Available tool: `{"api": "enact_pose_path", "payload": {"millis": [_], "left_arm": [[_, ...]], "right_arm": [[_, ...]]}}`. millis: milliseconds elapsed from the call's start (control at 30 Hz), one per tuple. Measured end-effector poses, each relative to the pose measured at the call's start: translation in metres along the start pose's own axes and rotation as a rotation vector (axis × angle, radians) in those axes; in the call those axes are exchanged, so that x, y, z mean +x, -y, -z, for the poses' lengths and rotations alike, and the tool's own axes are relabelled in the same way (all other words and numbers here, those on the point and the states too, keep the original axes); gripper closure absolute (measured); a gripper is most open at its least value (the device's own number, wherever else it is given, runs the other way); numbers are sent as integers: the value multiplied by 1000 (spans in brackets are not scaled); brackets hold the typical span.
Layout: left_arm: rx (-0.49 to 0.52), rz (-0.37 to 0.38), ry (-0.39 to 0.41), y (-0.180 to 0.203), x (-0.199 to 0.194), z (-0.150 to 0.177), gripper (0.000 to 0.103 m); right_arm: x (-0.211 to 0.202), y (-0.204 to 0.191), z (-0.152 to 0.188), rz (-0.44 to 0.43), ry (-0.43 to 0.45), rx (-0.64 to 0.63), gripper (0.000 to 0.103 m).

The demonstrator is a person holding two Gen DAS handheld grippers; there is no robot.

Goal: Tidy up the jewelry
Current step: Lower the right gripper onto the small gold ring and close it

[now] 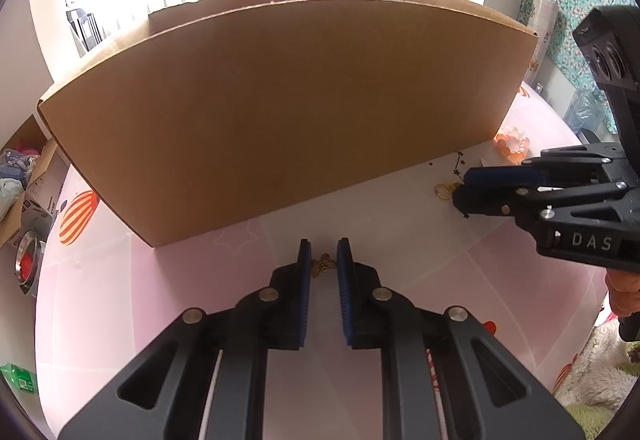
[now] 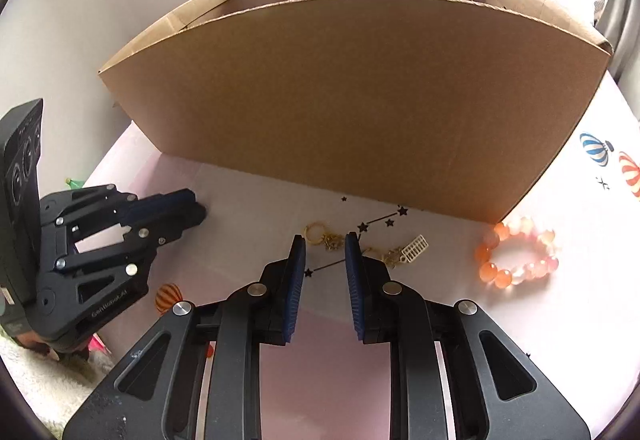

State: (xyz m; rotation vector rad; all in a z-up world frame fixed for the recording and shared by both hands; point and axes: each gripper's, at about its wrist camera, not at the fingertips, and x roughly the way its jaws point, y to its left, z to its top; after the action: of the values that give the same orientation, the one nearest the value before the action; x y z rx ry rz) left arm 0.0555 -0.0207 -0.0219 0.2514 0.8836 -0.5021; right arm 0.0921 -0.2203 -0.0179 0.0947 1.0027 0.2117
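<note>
A small bronze bee charm (image 1: 321, 266) sits between the blue pads of my left gripper (image 1: 324, 247), which is shut on it just in front of the cardboard box (image 1: 280, 112). In the right wrist view my right gripper (image 2: 325, 240) stands open low over the table, and a gold ring with a charm (image 2: 325, 237) lies at its fingertips, not pressed. A second gold piece with a white abacus pendant (image 2: 414, 248) lies just to its right. Further right rests an orange and pink bead bracelet (image 2: 516, 260). The left gripper (image 2: 196, 206) shows at the left, tips close together.
The tall open cardboard box (image 2: 360, 100) walls off the back of the pink balloon-print table (image 2: 248, 200). A carton of clutter (image 1: 24, 176) and a metal bowl (image 1: 28, 260) sit off the left edge. A fluffy rug (image 1: 592, 372) lies below on the right.
</note>
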Motion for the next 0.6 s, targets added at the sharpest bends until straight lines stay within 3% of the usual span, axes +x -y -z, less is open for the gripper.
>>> {"api": "enact_pose_path", "payload": {"millis": [333,600], "left_arm": [[3,-4,1,0,1,0,90],[2,-4,2,1,1,0,90]], "right_arm": [[-3,-14,0,-16,-1,-59,82],[3,0,-6,12,-3,21,82]]}}
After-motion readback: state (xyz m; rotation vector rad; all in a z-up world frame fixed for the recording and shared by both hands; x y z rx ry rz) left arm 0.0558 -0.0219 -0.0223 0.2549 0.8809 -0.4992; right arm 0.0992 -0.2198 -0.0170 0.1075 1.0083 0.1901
